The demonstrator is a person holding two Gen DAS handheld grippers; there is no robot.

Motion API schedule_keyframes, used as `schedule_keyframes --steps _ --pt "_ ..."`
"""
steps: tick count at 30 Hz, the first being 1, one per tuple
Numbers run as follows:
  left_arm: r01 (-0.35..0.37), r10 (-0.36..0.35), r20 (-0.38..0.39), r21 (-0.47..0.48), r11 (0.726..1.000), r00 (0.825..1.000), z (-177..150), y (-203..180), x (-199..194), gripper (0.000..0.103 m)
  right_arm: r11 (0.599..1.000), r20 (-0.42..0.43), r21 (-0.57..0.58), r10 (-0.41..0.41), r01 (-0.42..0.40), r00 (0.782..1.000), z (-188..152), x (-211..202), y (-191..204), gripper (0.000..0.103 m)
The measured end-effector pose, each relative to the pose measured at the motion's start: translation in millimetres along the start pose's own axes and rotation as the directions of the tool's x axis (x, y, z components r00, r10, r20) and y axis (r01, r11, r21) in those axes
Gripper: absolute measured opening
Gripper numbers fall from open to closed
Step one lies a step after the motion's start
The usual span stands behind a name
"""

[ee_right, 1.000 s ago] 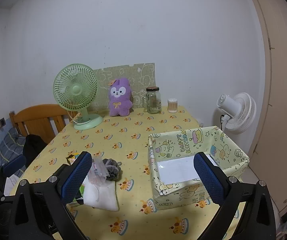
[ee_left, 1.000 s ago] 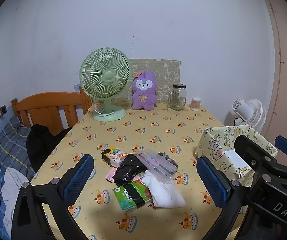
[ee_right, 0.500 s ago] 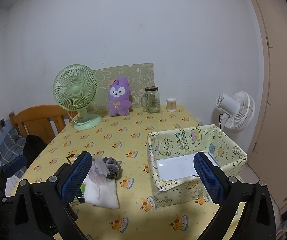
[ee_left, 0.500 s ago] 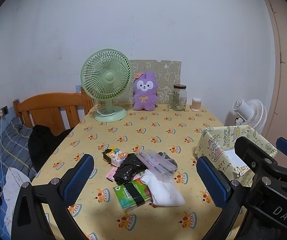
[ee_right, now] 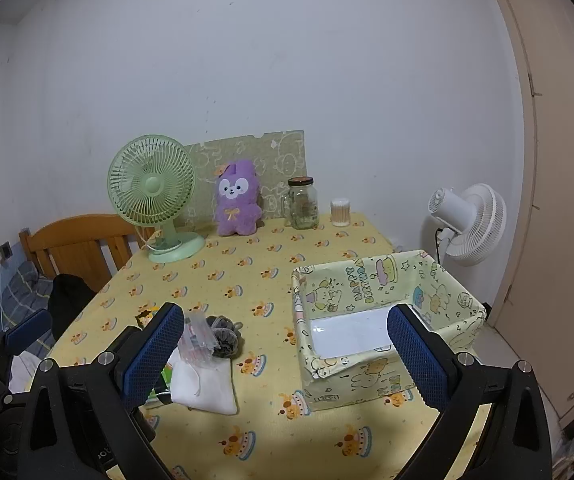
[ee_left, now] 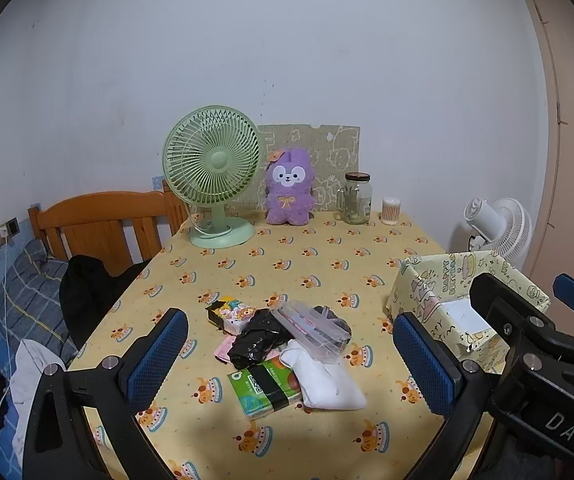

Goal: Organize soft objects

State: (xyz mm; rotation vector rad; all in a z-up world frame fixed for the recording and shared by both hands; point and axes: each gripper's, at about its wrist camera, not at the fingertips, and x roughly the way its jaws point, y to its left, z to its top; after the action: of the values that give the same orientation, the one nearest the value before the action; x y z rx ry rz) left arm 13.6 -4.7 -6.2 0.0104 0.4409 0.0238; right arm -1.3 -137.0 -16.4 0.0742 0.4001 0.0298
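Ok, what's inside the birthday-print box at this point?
The birthday-print box holds only a white sheet lying flat on its floor; none of the soft items are in it. The right gripper finger covers the near right corner, so that part cannot be checked.

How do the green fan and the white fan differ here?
The green fan stands on the table at its far left, while the white fan stands off the table, past its right edge. The green fan faces toward the camera; the white fan is turned so its motor housing shows. Both stand upright, with round grilles.
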Motion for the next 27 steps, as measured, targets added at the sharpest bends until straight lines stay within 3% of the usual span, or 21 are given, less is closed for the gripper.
schedule_keyframes --steps 27 --pt "0.007 -0.007 -0.002 0.000 1.000 1.000 -2.9 -2.3 0.6 0.101 1.000 -0.003 0.001 -0.005 0.005 1.000 -0.2 0.2 1.2 0.103"
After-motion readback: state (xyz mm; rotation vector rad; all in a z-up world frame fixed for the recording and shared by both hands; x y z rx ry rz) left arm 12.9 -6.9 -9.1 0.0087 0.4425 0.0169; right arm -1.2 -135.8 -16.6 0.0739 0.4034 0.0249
